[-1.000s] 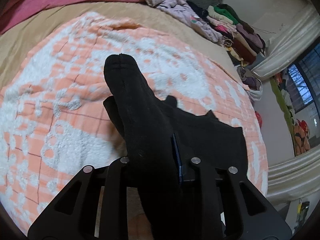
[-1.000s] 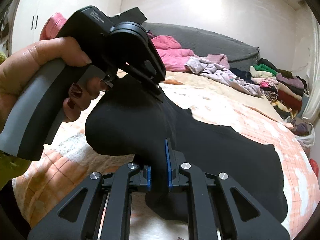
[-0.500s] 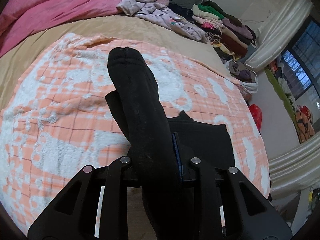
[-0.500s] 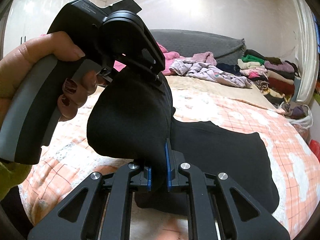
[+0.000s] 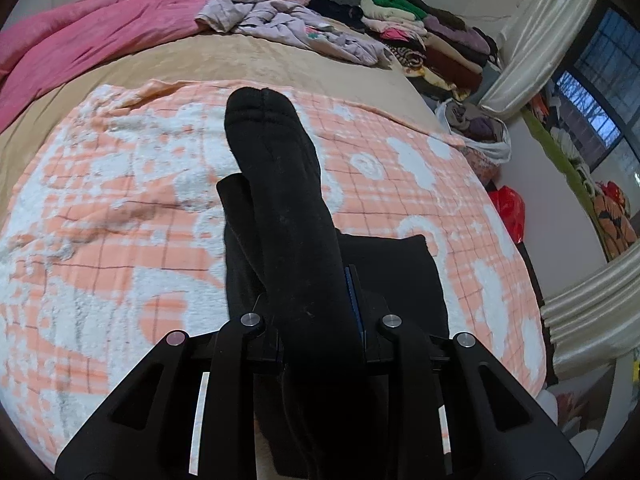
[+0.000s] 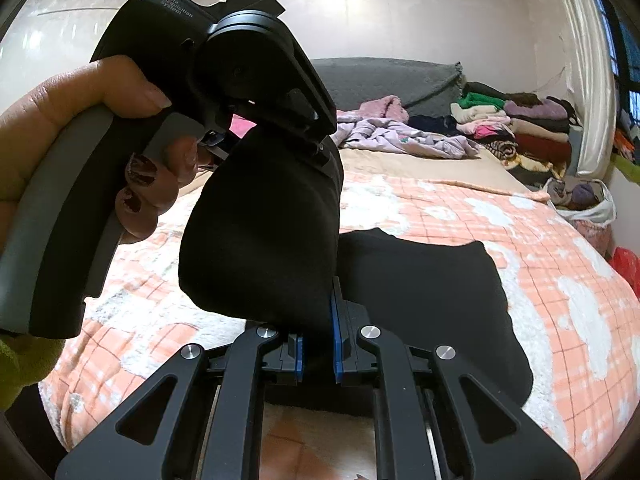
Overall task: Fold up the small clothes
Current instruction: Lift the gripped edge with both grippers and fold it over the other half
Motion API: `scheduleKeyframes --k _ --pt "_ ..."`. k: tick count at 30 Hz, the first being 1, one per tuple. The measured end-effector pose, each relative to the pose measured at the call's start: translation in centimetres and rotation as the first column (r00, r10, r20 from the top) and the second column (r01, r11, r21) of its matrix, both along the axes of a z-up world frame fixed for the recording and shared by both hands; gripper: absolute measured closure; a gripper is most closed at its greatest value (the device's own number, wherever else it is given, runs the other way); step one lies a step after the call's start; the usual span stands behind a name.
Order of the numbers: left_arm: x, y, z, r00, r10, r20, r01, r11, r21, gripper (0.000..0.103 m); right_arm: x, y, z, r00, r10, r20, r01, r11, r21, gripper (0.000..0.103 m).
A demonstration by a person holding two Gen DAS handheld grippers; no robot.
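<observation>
A black sock [image 5: 280, 192] is held above the orange-and-white checked blanket [image 5: 120, 220]. My left gripper [image 5: 320, 312] is shut on it, with the toe end sticking out forward past the fingers. In the right wrist view my right gripper [image 6: 318, 344] is shut on the same black sock [image 6: 264, 240], which stretches up to the left gripper's body [image 6: 224, 64] held by a hand. A second black garment [image 6: 432, 296] lies flat on the blanket below and to the right; it also shows in the left wrist view [image 5: 400, 272].
A pink duvet [image 5: 92, 32] and loose lilac clothes [image 5: 288, 24] lie at the far side of the bed. A stack of folded clothes [image 5: 436, 44] stands far right, with a bag of clothes [image 5: 476, 128] and a red bag [image 5: 508, 212] beside the bed.
Both grippers have lifted the sock higher, and the view has tilted up toward the far side of the bed. The flat black garment looks smaller and farther below. Both grips are unchanged.
</observation>
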State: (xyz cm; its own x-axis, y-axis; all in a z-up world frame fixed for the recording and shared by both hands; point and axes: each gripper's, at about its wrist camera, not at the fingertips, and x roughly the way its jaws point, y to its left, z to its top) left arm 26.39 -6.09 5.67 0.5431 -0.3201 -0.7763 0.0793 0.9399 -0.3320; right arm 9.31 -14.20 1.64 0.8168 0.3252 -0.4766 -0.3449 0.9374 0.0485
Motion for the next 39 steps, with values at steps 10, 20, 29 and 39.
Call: scheduleKeyframes --k 10,20,29,39 --pt "1.3 -4.7 -1.5 0.999 -0.042 -0.033 0.044 0.998 0.042 0.087 0.6 -3.4 -1.3 0.997 -0.052 -0.059 0.055 0.998 0.040 0.094" --pt "2.4 -8.7 -3.3 0.994 -0.085 -0.069 0.091 0.992 0.086 0.084 1.1 -5.5 -2.8 0.988 -0.088 -0.127 0.101 0.990 0.099 0.094" --pt "3.0 -11.1 -4.8 0.990 -0.106 -0.092 0.117 0.986 0.121 0.083 1.4 -7.1 -3.9 0.979 -0.099 -0.177 0.126 0.981 0.148 0.094" --pt "3.6 -12.8 -6.0 0.987 -0.115 -0.113 0.132 0.980 0.147 0.077 1.7 -8.2 -4.6 0.975 -0.104 -0.196 0.139 0.975 0.172 0.093"
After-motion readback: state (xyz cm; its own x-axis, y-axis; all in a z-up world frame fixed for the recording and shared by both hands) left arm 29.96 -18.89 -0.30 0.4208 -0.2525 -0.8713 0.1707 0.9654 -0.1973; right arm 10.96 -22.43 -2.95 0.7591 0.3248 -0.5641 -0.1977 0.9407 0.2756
